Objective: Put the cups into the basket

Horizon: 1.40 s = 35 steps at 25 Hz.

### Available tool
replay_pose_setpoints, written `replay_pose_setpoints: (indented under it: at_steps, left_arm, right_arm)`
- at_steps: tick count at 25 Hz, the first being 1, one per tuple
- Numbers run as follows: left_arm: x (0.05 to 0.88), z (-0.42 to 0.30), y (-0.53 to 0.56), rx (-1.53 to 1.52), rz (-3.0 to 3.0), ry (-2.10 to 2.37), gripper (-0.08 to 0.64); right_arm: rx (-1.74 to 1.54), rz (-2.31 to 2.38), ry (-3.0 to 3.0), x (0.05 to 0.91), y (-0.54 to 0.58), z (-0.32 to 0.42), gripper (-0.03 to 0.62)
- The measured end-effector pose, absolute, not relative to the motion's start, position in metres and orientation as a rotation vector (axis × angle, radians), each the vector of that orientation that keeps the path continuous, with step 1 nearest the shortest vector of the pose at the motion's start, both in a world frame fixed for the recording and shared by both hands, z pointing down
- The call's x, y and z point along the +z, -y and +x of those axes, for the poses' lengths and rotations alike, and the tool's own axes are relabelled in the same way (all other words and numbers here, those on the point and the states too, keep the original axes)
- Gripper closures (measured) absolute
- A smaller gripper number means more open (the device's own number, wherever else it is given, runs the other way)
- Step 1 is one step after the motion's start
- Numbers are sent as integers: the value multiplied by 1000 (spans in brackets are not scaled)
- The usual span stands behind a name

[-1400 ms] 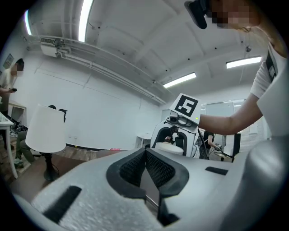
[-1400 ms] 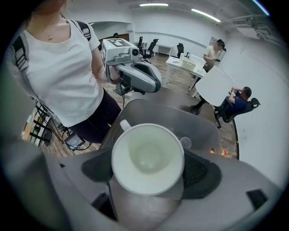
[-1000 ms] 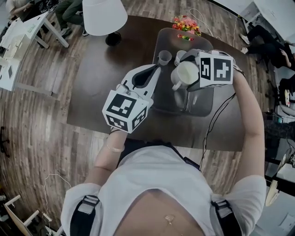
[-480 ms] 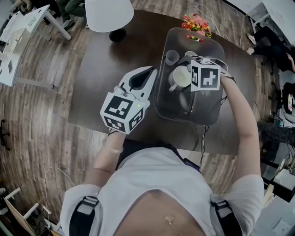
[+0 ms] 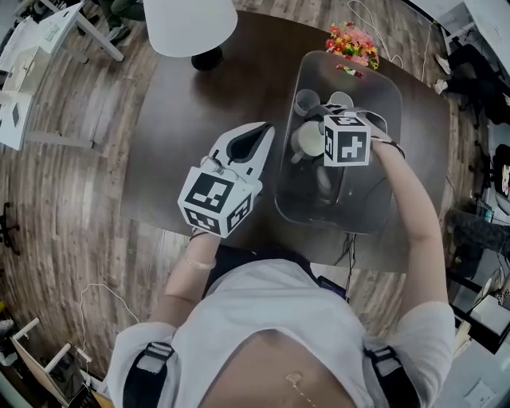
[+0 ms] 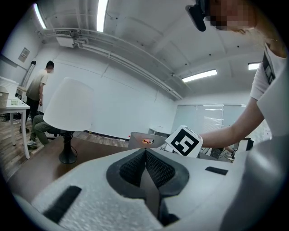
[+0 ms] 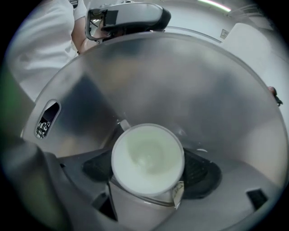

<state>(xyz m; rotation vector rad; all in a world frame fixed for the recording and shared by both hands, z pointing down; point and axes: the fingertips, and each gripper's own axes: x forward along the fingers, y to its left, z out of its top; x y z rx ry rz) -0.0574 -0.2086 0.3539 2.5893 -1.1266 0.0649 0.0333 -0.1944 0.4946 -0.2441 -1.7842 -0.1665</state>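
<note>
A translucent grey basket stands on the dark table. My right gripper reaches down into it, shut on a white mug. In the right gripper view the mug sits upright between the jaws, mouth towards the camera, with the basket's wall all around. Two small clear cups stand at the basket's far end. My left gripper hovers over the table just left of the basket. Its jaws are shut with nothing in them, as the left gripper shows in its own view.
A white lamp stands at the table's far left corner. A colourful bunch of small things lies beyond the basket. A cable hangs over the table's near edge. People are at desks in the background.
My right gripper has gone lower into the basket with the white mug. The left gripper has stayed beside the basket, shut.
</note>
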Motion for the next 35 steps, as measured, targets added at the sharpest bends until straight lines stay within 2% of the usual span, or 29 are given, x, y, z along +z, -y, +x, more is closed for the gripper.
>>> replay_pose_setpoints:
  at_steps: [16, 35]
  left_arm:
    - [388, -60, 224, 110, 2507, 1107, 551]
    - [408, -49, 236, 144, 2480, 1066, 551]
  right_arm:
    - [-172, -238, 1760, 549, 200, 39, 170]
    - [-165, -230, 1772, 556, 201, 41, 170]
